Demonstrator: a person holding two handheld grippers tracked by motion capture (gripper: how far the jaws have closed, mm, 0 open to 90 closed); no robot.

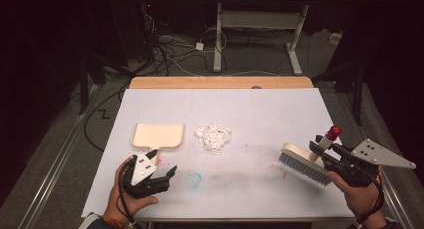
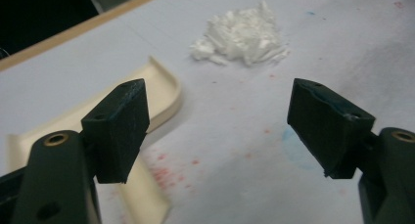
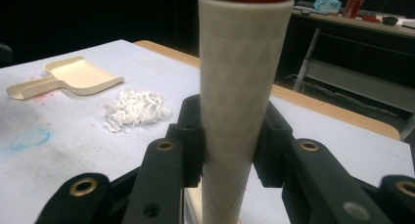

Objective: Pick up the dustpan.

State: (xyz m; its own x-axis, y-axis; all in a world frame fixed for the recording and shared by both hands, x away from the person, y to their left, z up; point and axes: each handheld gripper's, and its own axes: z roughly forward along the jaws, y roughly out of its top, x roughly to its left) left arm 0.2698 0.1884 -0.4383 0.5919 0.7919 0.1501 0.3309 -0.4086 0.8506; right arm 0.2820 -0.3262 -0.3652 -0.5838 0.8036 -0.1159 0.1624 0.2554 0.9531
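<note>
In the high view we see the right gripper (image 1: 320,148) at the lower right of the frame, and its jaws are closed around the handle of a brush (image 1: 306,161). The handle is cream with a red cap and points toward the upper right; the grey bristles face the lower left of the picture, above the white table cover (image 1: 270,114). In the right gripper view the two black jaws press on both sides of this cream handle (image 3: 240,87), which stands upright in the centre of the frame.

The left gripper (image 1: 169,176) is at the lower left of the high view, held in a hand (image 1: 125,196). Its jaws stand wide apart and nothing is between them. In the left gripper view we see bare table between the two pads.

A cream dustpan (image 1: 158,136) lies just above the left gripper, left of centre, and its handle points down toward that gripper. A small pile of white scraps (image 1: 214,136) lies near the centre, just to the right of the dustpan and well apart from the brush. We also notice a faint blue mark (image 1: 195,179) and some reddish stains on the cover.
</note>
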